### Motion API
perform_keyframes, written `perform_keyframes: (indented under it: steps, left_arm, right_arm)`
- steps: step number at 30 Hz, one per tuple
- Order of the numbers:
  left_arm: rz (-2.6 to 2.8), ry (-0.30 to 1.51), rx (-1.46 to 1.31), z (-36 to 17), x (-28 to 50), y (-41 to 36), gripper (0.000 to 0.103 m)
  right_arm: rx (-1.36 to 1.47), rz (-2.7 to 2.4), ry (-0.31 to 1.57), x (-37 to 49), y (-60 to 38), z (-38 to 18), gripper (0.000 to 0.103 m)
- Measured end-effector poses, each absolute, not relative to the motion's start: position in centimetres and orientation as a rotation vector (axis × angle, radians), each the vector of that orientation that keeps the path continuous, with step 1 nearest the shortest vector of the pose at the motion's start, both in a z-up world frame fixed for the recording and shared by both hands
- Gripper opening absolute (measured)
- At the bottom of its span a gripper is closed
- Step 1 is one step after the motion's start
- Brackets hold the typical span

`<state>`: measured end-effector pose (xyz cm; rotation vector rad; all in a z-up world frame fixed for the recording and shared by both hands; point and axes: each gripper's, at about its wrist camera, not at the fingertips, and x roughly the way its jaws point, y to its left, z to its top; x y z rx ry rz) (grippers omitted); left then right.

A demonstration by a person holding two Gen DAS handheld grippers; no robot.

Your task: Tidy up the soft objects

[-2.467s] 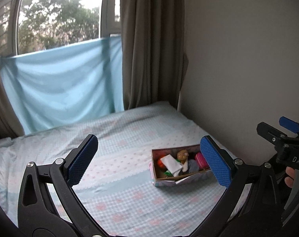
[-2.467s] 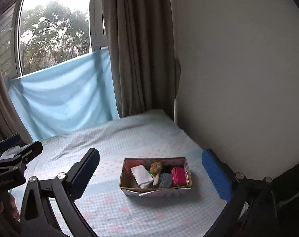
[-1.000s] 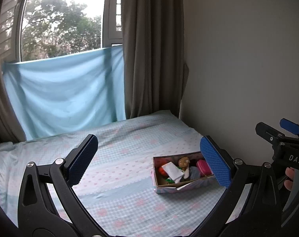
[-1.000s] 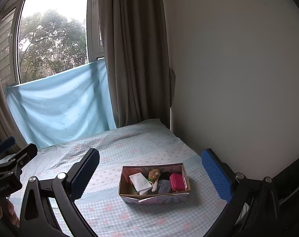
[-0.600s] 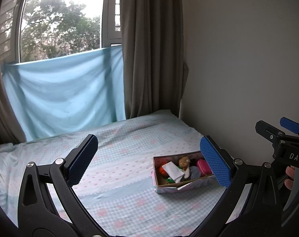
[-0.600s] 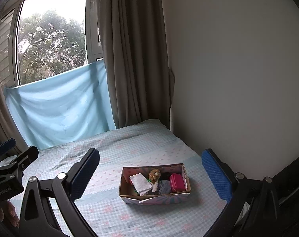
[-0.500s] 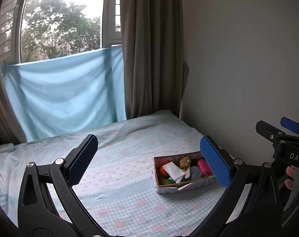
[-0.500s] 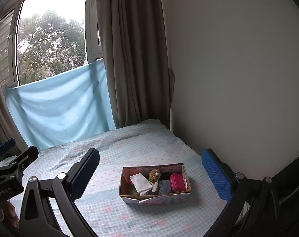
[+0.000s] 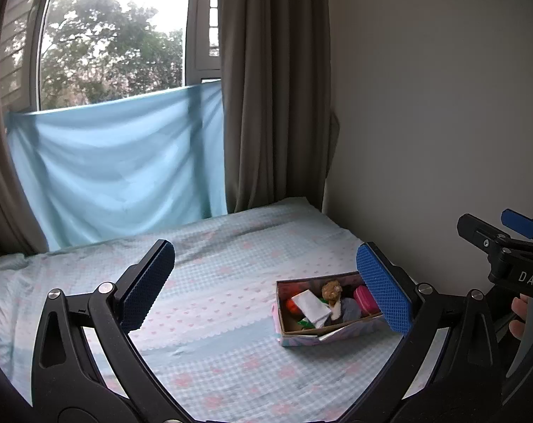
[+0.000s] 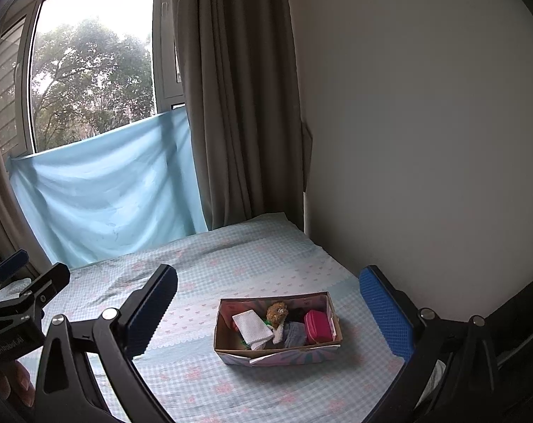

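Both grippers, left (image 9: pixel 266 285) and right (image 10: pixel 270 312), hover spread wide above the box (image 10: pixel 278 350); best descend squarely over one toy.

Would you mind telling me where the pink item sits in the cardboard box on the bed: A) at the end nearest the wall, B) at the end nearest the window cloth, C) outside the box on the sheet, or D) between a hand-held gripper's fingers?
A: the pink item lies inside the cardboard box at its wall-side end, right of the folded white cloth.
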<state>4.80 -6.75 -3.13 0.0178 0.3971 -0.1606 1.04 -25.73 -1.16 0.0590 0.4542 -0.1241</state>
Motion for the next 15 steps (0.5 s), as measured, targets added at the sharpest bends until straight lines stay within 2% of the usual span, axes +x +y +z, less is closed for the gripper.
perform_keyframes:
  steps: [15]
  left_arm:
    - [-0.139,0.366,0.044,-3.30,5.65,-6.93,0.103]
  right_arm:
    - [0.063,-0.130,0.455,1.79,-25.26,-0.96,0.103]
